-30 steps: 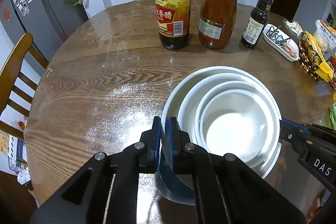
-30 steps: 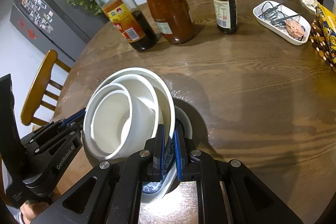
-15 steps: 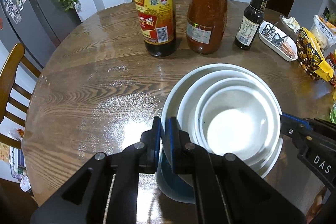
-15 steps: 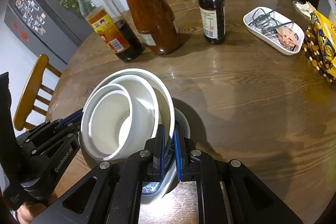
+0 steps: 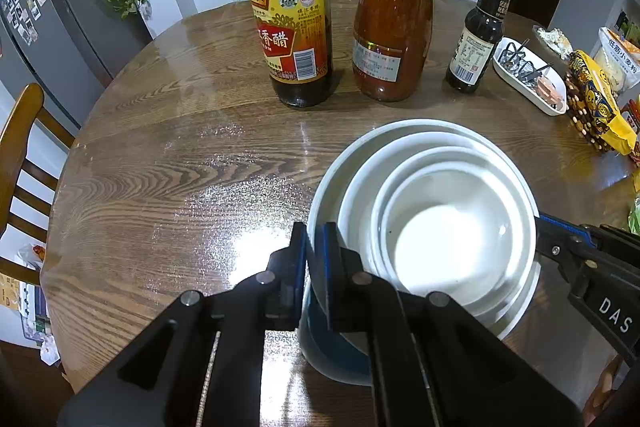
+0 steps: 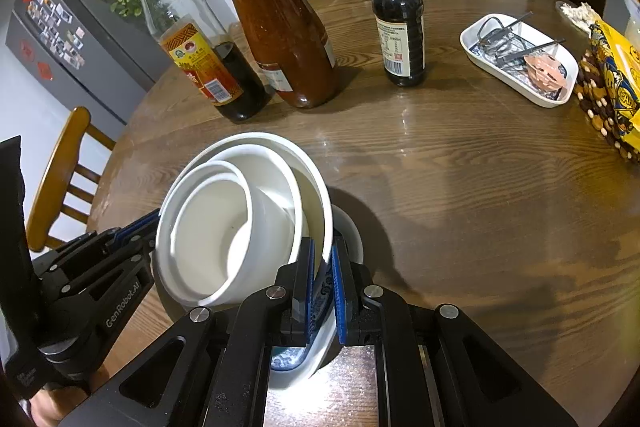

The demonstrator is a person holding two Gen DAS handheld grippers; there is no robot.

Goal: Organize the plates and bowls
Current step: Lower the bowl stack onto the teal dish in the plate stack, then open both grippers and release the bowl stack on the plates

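Worktop [image 5: 152, 163] carries my nested white bowls [image 5: 436, 227], with bottles at twelve o'clock. My left gripper [image 5: 315, 255] clamps their rim at nine o'clock; my right gripper [image 6: 322, 267] clamps it at three o'clock.

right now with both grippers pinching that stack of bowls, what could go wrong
1. The nested bowls sit tilted inside the outer bowl; a jolt could slide them out.
2. The left gripper and right gripper each pinch only the thin rim, so uneven motion may let the stack slip.
3. The vinegar bottle and sauce jar stand close ahead and could be knocked.
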